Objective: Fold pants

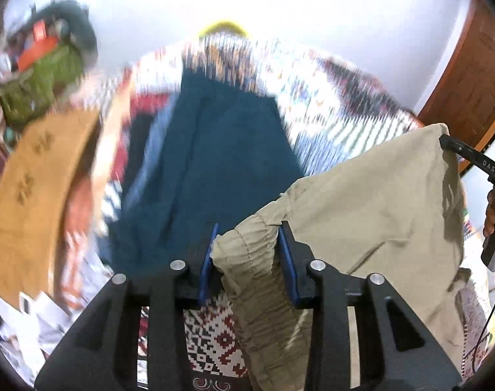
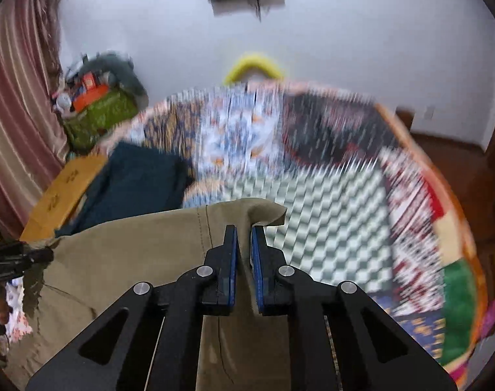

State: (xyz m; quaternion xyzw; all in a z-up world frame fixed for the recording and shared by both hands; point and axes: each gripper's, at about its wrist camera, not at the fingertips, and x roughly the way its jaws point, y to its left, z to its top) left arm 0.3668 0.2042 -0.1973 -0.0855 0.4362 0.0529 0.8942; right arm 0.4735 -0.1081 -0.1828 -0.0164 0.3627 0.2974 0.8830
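Both grippers grasp the beige pants [image 1: 371, 202], lifted above the patchwork bed [image 2: 338, 195]. Only the left wrist view shows the left gripper [image 1: 247, 254] clamping the gathered elastic waistband; the right wrist view shows the right gripper [image 2: 244, 254] pinching a smooth, stitched fabric corner. Dark teal cloth [image 1: 208, 150] lies on the bed's left edge.

Motion-blurred patterned bedspread [image 2: 329, 176] and teal garment [image 1: 208, 163]; pants' [image 1: 371, 202] lower part cut off.

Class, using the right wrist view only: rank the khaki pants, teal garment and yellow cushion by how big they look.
1. khaki pants, nearest the camera, so enlarged
2. teal garment
3. yellow cushion, partly hidden behind the quilt
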